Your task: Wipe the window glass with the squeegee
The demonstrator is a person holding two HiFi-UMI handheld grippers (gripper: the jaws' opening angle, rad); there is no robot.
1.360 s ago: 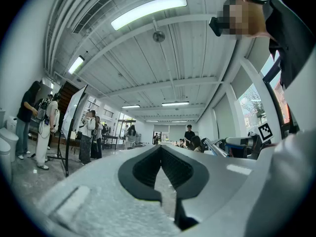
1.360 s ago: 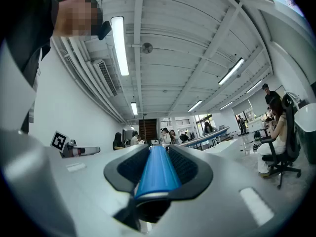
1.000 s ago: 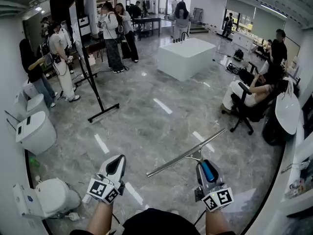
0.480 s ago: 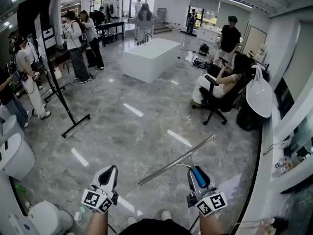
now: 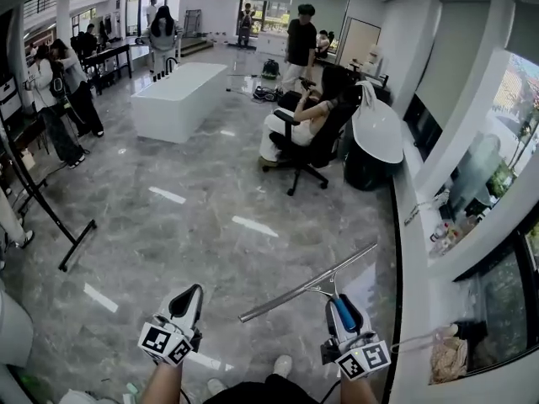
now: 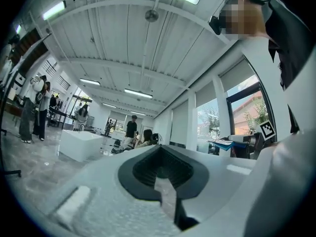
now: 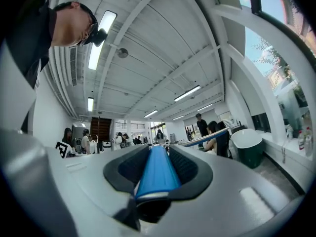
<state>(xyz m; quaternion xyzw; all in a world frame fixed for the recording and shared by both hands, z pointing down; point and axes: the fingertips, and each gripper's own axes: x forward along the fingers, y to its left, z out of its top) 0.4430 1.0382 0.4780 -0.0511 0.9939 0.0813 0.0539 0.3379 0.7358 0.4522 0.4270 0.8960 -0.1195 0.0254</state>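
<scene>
My right gripper (image 5: pixel 341 304) is shut on the blue handle of the squeegee (image 5: pixel 307 283). Its long metal blade slants from lower left up to the right, above the floor. In the right gripper view the blue handle (image 7: pixel 157 172) lies between the jaws of the right gripper (image 7: pixel 158 168), with the blade (image 7: pixel 205 138) far ahead. The left gripper (image 5: pixel 187 298) is held low at the left, shut, with nothing in it; its dark pads (image 6: pixel 148 174) meet. The window glass (image 5: pixel 515 112) runs along the right wall above a white sill (image 5: pixel 414 217), apart from the squeegee.
A person sits in a black office chair (image 5: pixel 312 141) ahead, next to a white basin on a dark stand (image 5: pixel 375 137). A white bathtub (image 5: pixel 178 95) stands at mid-left, and a black stand's foot (image 5: pixel 63 251) lies at the left. Bottles (image 5: pixel 445 225) and a crumpled bag (image 5: pixel 450 358) rest on the sills. Several people stand at the back.
The head view has swung right, bringing the window wall and sill into view. Both grippers keep about the same pose, the squeegee still in the right one.
</scene>
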